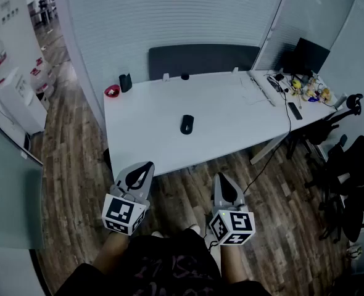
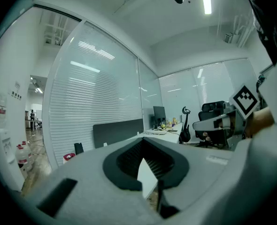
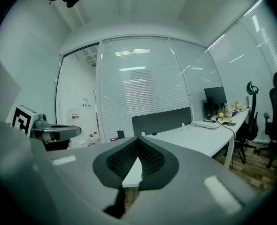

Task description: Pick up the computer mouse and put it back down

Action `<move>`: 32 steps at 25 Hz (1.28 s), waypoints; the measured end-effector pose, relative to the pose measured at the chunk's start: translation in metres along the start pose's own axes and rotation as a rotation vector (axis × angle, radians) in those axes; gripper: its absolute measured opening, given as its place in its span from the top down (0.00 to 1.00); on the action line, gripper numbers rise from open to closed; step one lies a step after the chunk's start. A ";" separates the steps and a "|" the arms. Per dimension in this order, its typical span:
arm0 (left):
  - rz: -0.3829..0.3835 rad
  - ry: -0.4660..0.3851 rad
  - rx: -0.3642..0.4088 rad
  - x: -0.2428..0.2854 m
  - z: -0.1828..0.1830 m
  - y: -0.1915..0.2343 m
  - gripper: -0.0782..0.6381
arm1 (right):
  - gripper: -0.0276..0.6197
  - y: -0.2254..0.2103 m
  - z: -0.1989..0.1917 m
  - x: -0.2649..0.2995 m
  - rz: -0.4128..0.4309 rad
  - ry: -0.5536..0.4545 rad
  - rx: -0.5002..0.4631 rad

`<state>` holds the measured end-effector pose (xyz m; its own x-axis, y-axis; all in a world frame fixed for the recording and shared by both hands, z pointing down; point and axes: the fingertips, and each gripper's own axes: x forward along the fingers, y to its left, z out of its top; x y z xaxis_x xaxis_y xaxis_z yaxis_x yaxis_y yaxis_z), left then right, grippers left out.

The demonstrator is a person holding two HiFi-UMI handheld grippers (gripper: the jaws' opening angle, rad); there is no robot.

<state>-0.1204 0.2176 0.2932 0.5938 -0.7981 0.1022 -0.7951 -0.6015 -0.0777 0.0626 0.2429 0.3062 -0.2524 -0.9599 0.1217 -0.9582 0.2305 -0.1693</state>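
Observation:
A black computer mouse (image 1: pixel 187 123) lies near the middle of the white table (image 1: pixel 151 134) in the head view. Both grippers are held side by side over the wooden floor, short of the table's near edge and well apart from the mouse. My left gripper (image 1: pixel 142 172) is shut and holds nothing; its own view shows the jaws (image 2: pixel 143 144) met at the tips. My right gripper (image 1: pixel 224 187) is likewise shut and holds nothing, its tips together (image 3: pixel 138 140). Neither gripper view shows the mouse.
A red dish (image 1: pixel 111 91) and a black cup (image 1: pixel 125 82) stand at the table's far left. A keyboard (image 1: pixel 262 89), a monitor (image 1: pixel 310 55) and small clutter sit at the right end. Black office chairs (image 1: pixel 348 165) stand right; water dispensers (image 1: pixel 9 88) left.

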 end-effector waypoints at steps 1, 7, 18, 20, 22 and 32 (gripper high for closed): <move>0.000 -0.001 -0.001 0.000 0.000 0.001 0.89 | 0.95 0.001 0.000 0.001 0.000 0.000 0.000; 0.004 0.002 -0.007 -0.001 -0.002 0.006 0.89 | 0.95 0.005 -0.002 0.004 0.008 0.005 -0.001; 0.009 0.004 -0.023 -0.008 -0.006 0.011 0.89 | 0.95 0.009 0.006 0.003 -0.008 -0.024 -0.027; 0.008 0.007 -0.026 -0.009 -0.008 0.012 0.89 | 0.95 0.011 0.005 0.004 -0.012 -0.018 -0.028; 0.006 0.011 -0.031 -0.011 -0.010 0.012 0.89 | 0.95 0.013 0.001 0.003 -0.015 -0.007 -0.025; 0.005 0.026 -0.034 0.006 -0.021 0.018 0.89 | 0.95 0.002 -0.005 0.022 -0.015 -0.003 -0.005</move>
<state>-0.1335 0.2028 0.3132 0.5869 -0.7995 0.1277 -0.8018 -0.5958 -0.0449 0.0542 0.2228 0.3130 -0.2374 -0.9639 0.1210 -0.9626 0.2166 -0.1628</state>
